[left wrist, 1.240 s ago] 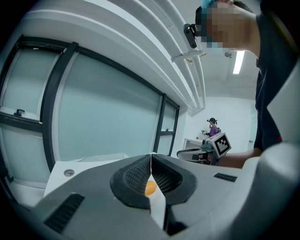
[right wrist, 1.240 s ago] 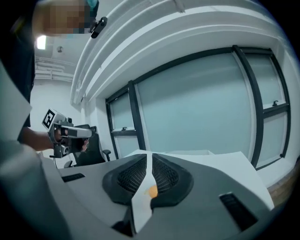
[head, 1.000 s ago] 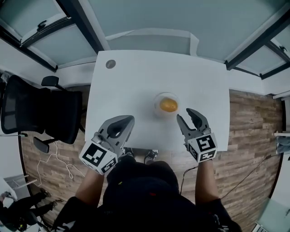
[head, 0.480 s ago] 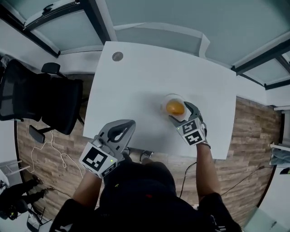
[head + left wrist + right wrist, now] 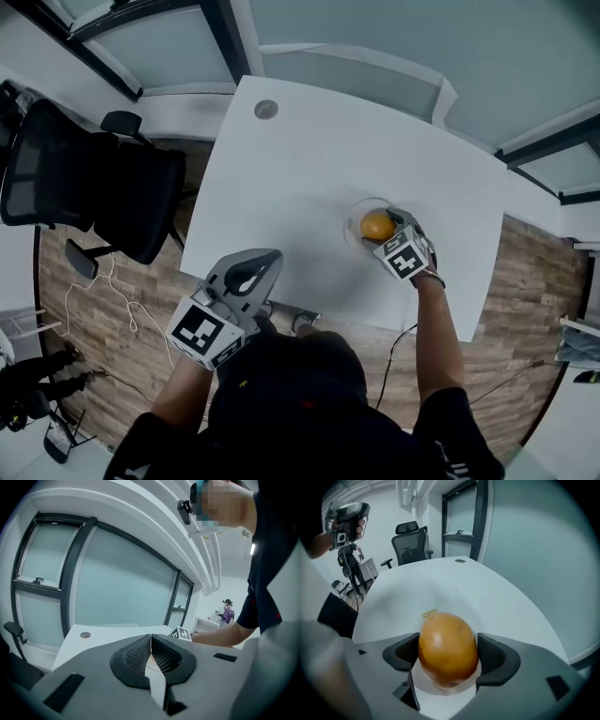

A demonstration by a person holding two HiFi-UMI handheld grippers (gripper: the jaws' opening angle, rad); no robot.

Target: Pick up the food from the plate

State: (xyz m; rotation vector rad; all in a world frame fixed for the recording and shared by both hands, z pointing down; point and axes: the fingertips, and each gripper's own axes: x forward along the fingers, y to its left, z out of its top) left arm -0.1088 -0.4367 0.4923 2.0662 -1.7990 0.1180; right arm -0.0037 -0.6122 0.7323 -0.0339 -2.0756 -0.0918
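Observation:
An orange (image 5: 374,226) lies on a small clear plate (image 5: 352,228) near the right side of the white table (image 5: 291,178). My right gripper (image 5: 383,221) reaches over the plate, and its jaws are opening with the orange between them. In the right gripper view the orange (image 5: 447,646) fills the gap between the two dark pads (image 5: 401,654), and I see no squeeze on it. A bit of the plate (image 5: 423,680) shows beneath. My left gripper (image 5: 253,269) hangs off the table's near edge with its pads together (image 5: 151,656) and nothing in them.
A black office chair (image 5: 84,187) stands left of the table. A round cable grommet (image 5: 266,109) sits at the table's far left corner. Glass walls run behind the table. A person (image 5: 227,612) stands far off in the room.
My right gripper has moved forward from the table's near edge to the plate and its jaws have spread around the orange. The left gripper has stayed in place.

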